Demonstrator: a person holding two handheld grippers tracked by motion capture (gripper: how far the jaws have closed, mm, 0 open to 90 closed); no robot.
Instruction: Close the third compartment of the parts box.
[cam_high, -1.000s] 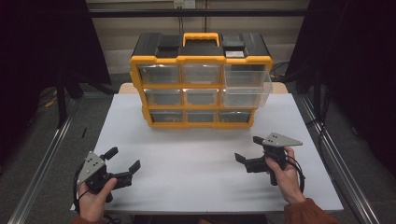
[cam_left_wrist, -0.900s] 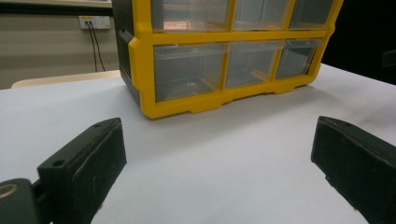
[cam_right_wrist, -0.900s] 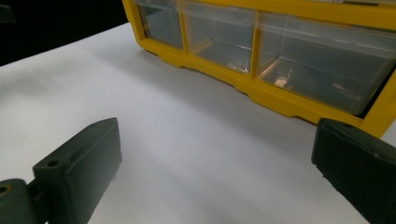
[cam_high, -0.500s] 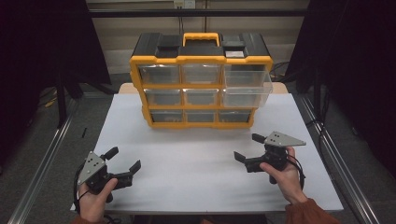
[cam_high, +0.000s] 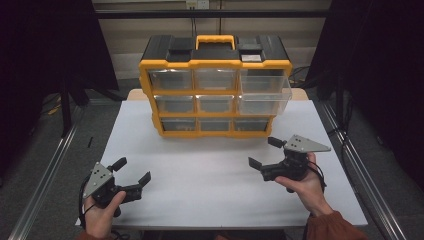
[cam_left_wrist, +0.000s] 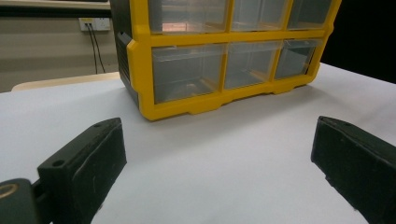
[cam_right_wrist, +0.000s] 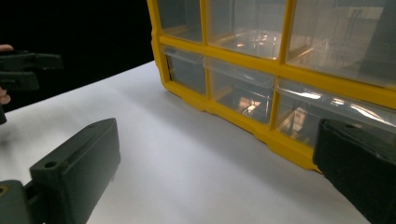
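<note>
White table (cam_high: 210, 175) fills mid-frame. Left gripper (cam_high: 134, 174) lower left, jaws wide open, holding nothing. Yellow drawer cabinet (cam_high: 215, 90) upper centre, its middle-right drawer (cam_high: 264, 103) pulled out. Right gripper (cam_high: 264, 152) lower right, jaws apart, holding nothing, near the cabinet.

Glossy yellow plastic drawer cabinet (cam_high: 215, 90), clear shiny plastic drawers (cam_high: 264, 97), smooth matt white table (cam_high: 215, 175)

left gripper (cam_high: 134, 171): jaws wide apart, holding nothing | right gripper (cam_high: 265, 152): jaws wide apart, holding nothing
</note>
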